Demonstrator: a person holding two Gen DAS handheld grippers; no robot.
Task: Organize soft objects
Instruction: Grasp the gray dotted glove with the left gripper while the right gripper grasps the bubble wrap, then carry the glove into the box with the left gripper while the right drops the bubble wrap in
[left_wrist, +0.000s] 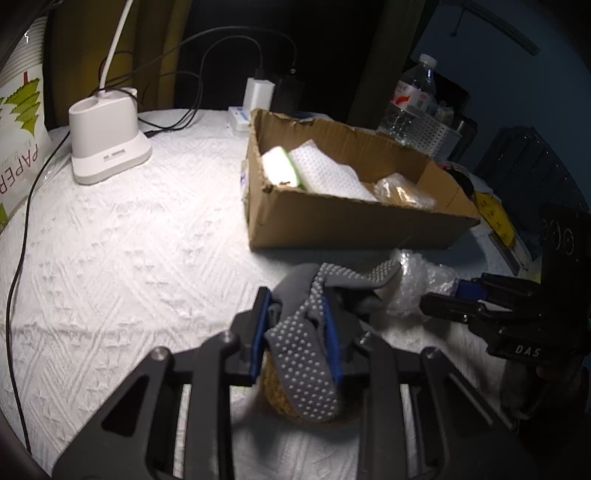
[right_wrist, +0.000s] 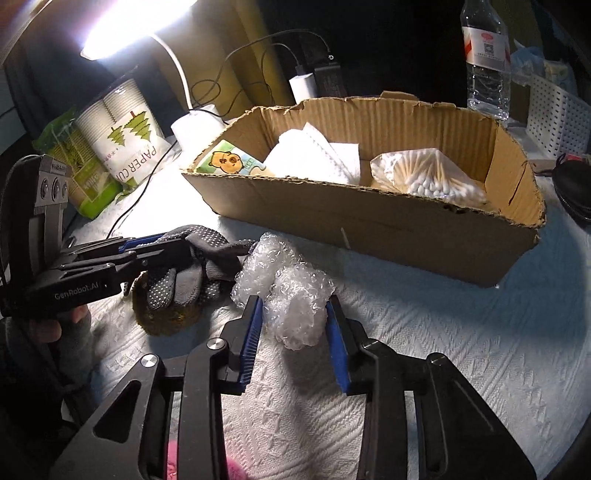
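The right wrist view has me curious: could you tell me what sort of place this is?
Probably a home desk or bedside table at night: a lit desk lamp, chargers plugged in behind a torn cardboard box of household bits, and a water bottle.

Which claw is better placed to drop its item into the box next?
Probably the left claw: it is already shut on the glove, while the right claw is open around the bubble wrap. Both sit near the cardboard box.

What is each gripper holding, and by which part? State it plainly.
The left gripper is shut on the grey dotted glove, pinched across its bunched middle. The right gripper straddles the bubble wrap; whether its pads actually grip cannot be told.
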